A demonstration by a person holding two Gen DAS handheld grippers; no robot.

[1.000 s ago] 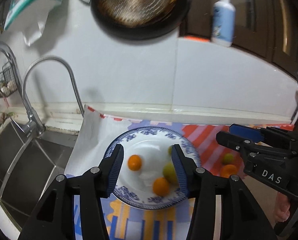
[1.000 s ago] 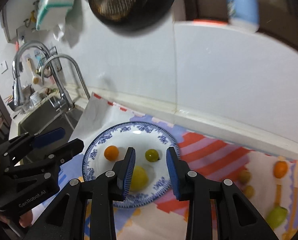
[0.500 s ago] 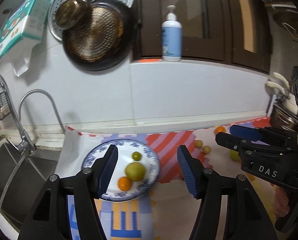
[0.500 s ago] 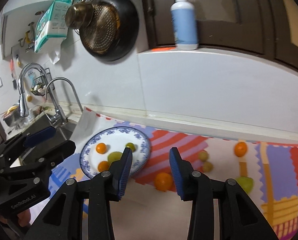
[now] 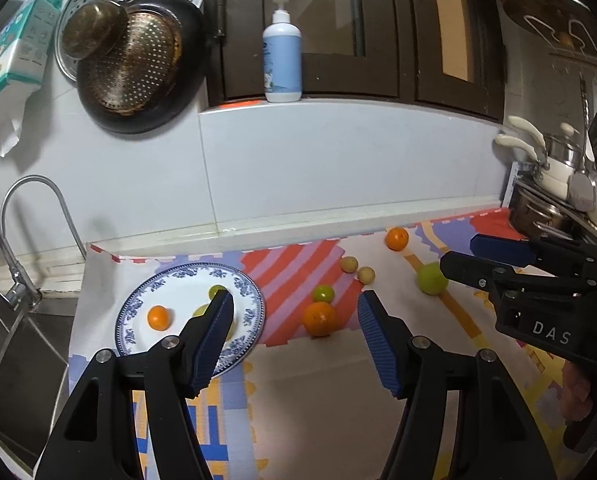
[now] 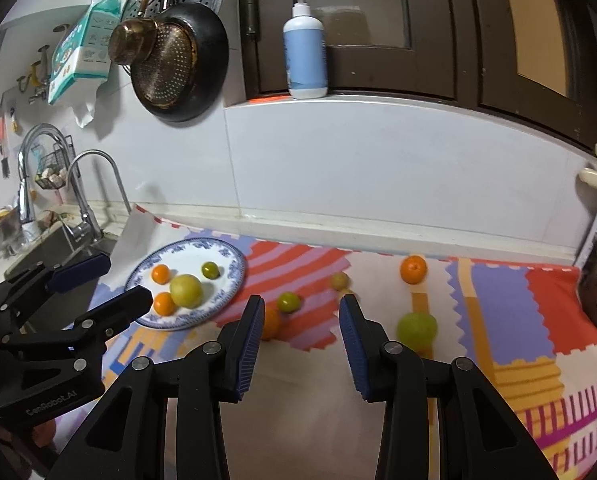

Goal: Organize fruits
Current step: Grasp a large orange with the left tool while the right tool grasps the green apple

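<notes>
A blue-and-white plate (image 6: pixel 234 276) (image 5: pixel 254 308) on the patterned mat holds two small oranges (image 6: pixel 160 273), a yellow-green fruit (image 6: pixel 185 290) and a small green one (image 6: pixel 210 270). Loose on the mat lie an orange (image 5: pixel 319 318), a small green fruit (image 5: pixel 323 293), two tan fruits (image 5: pixel 349 264), a far orange (image 6: pixel 413 269) and a big green fruit (image 6: pixel 416 328). My left gripper (image 5: pixel 294 320) is open and empty, above the mat right of the plate. My right gripper (image 6: pixel 302 320) is open and empty, above the mat's middle.
A sink (image 5: pixel 6 344) with a tap (image 5: pixel 34 200) lies left of the plate. Pans (image 5: pixel 130 64) hang on the tiled wall. A soap bottle (image 5: pixel 282 52) stands on the sill. Pots (image 5: pixel 546 196) crowd the right end of the counter.
Both grippers have pulled back and up from the plate and swung right. The loose fruits on the mat have come into view. Both stay open and empty.
</notes>
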